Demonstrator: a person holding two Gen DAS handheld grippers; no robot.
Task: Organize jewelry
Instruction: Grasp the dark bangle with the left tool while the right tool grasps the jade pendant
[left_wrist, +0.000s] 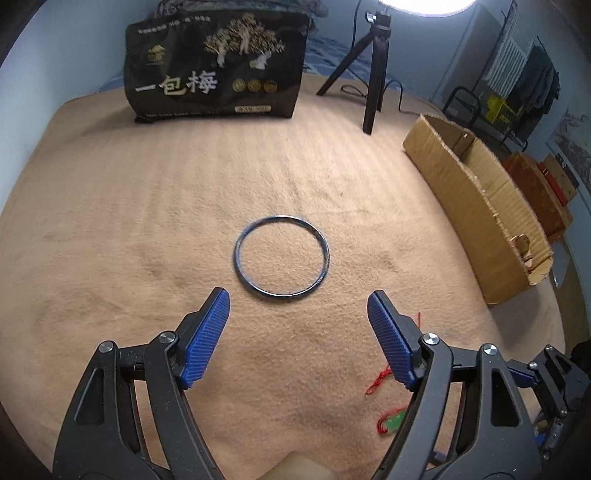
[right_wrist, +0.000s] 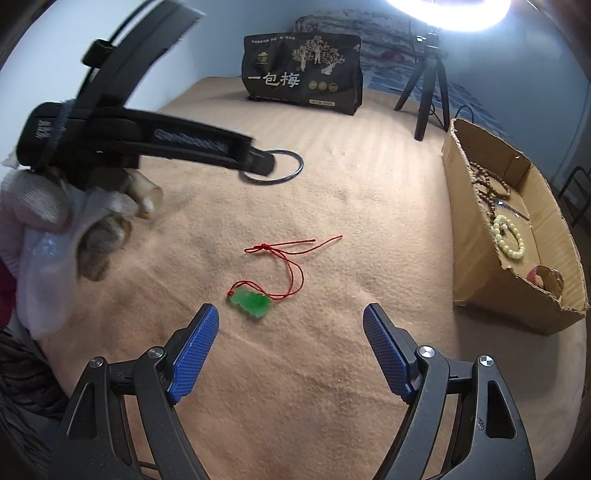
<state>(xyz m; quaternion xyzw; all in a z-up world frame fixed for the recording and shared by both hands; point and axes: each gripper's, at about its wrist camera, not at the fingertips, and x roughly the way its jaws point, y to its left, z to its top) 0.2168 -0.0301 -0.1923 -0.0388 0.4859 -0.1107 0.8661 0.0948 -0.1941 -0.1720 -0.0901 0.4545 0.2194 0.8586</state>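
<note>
My left cam looks straight down at the bangle (left_wrist: 281, 255), a thin dark ring lying flat on the tan blanket (left_wrist: 147, 221), just ahead of my left gripper (left_wrist: 298, 306). Jaws there are spread wide, holding nothing, and the bangle sits just past the tips, about centred between them. That view only catches scraps of the red cord (left_wrist: 378, 378) and a sliver of green behind the right finger.

The right cam gets the whole pendant (right_wrist: 251, 302): a small bright green carved piece, with its thin red cord (right_wrist: 291, 258) looping off in a knot and a long loose tail. It lies on the blanket just ahead of my right gripper (right_wrist: 291, 321), closer to the left finger. Jaws here are wide open too, empty.

The right view also shows my left gripper (right_wrist: 258, 162) from the side, held in a white-gloved hand (right_wrist: 48, 221), its tip over the near edge of the bangle (right_wrist: 291, 166). Can't tell if it's touching.

The cardboard box (right_wrist: 480, 266) sits off to the right. Only the right cam sees inside: brown beads (right_wrist: 491, 184) and a pale bead bracelet (right_wrist: 509, 236).
</note>
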